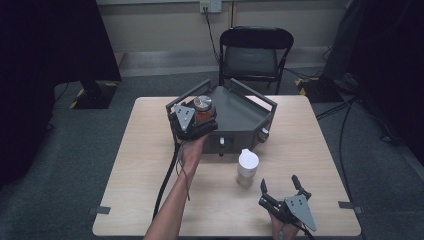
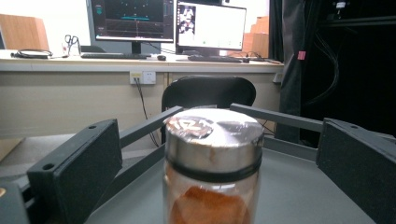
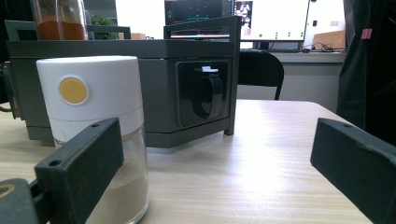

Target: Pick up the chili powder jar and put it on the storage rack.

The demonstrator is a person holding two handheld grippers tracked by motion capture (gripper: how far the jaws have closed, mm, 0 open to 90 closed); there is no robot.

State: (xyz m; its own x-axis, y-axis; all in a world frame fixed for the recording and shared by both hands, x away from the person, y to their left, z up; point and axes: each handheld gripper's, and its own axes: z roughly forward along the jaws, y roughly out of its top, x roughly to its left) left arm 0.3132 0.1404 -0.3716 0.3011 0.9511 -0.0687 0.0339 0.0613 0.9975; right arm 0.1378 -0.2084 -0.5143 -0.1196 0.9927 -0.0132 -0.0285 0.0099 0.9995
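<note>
A person's left gripper (image 1: 192,121) hovers at the near left corner of a grey metal rack (image 1: 239,116) on a pale wooden table (image 1: 150,150), its jaws standing wide on either side of a glass jar (image 1: 203,110) with a steel lid; in the left gripper view the jar (image 2: 212,163) sits between the jaws with clear gaps on both sides, its base cut off by the frame, so where it rests cannot be made out. Orange-red powder shows through the glass. The right gripper (image 1: 282,188) rests near the table's front edge, jaws spread apart and holding nothing. Just beyond it stands a white-capped jar (image 1: 247,167) of pale powder, in front of the rack; the right gripper view shows its cap (image 3: 88,88) bearing a yellow dot, the lower glass partly hidden behind one jaw. A black folding chair (image 1: 255,50) stands behind the table.
</note>
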